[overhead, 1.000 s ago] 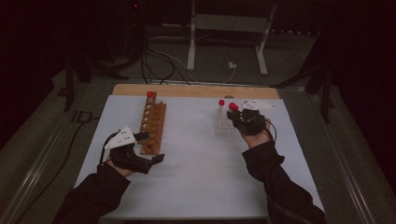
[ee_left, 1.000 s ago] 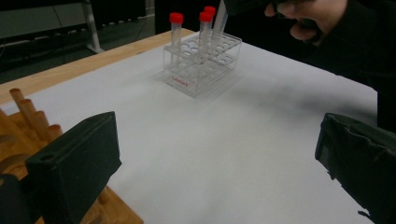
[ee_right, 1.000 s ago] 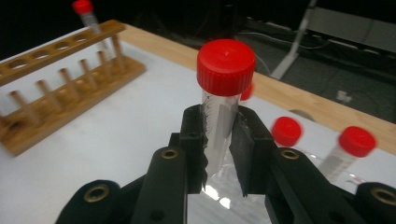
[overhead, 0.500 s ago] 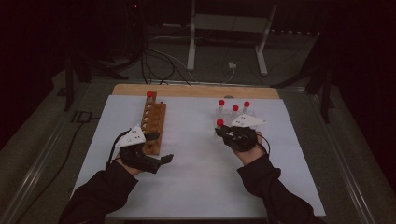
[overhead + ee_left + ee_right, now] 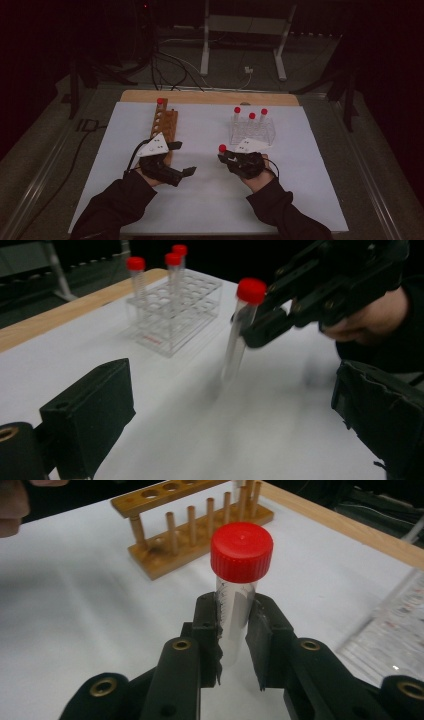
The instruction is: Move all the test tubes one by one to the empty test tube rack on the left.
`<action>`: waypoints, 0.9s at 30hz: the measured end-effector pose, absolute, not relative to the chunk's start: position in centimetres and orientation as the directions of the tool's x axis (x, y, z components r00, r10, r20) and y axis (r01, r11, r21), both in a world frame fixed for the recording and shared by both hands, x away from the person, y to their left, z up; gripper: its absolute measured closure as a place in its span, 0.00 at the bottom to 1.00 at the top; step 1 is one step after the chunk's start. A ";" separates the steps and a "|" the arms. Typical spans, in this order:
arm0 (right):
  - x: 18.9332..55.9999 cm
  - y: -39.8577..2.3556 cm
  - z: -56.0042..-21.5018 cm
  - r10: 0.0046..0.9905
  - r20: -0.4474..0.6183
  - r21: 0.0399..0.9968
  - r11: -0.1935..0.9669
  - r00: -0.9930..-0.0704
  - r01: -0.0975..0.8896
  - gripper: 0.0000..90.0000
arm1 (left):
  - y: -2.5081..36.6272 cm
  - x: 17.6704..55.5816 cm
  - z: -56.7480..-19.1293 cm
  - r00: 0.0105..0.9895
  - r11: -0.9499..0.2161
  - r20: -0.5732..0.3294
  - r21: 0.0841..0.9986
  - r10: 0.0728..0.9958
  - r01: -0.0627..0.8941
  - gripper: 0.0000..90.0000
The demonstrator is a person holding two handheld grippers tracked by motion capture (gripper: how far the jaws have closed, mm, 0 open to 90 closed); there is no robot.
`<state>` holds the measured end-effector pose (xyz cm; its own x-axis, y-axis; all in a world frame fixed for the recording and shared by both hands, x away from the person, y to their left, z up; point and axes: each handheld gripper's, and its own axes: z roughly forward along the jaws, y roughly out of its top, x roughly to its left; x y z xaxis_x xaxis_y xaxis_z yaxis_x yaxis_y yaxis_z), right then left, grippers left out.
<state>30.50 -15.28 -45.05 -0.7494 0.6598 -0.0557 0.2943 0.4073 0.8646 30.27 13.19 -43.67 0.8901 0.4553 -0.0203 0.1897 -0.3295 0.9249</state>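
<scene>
A clear tube with a red cap (image 5: 241, 550) stands upright between my right gripper's (image 5: 234, 617) jaws, which are shut on its body just below the cap. In the high view that gripper (image 5: 225, 156) hovers over the white mat in front of the clear plastic rack (image 5: 269, 135), which holds three more red-capped tubes (image 5: 251, 117). The left gripper (image 5: 184, 158) is open beside the near end of the wooden rack (image 5: 165, 125), with nothing between its jaws. In the left gripper view the held tube (image 5: 239, 325) hangs above the mat.
One red-capped tube (image 5: 160, 101) stands at the far end of the wooden rack. The white mat (image 5: 210, 200) covers a table with a wooden far edge (image 5: 210, 97). Cables and a stand's legs lie on the floor beyond.
My right gripper has come away from the clear rack toward the person and leftward, carrying the tube. The left gripper has shifted a little to the right along the wooden rack.
</scene>
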 end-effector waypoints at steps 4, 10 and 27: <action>30.1 -14.7 -45.3 0.640 -0.060 0.860 0.423 -0.766 0.286 0.83 | 12.3 30.4 -43.5 0.895 -0.333 -0.020 0.924 0.446 0.187 0.05; 29.7 -14.2 -45.5 0.622 -0.055 0.858 0.429 -0.781 0.281 0.83 | 10.9 30.7 -43.3 0.906 -0.329 -0.023 0.928 0.423 0.178 0.08; 29.4 -13.8 -45.6 0.605 -0.048 0.856 0.435 -0.795 0.280 0.83 | 7.5 31.4 -43.4 0.918 -0.365 0.023 0.921 0.396 0.134 0.59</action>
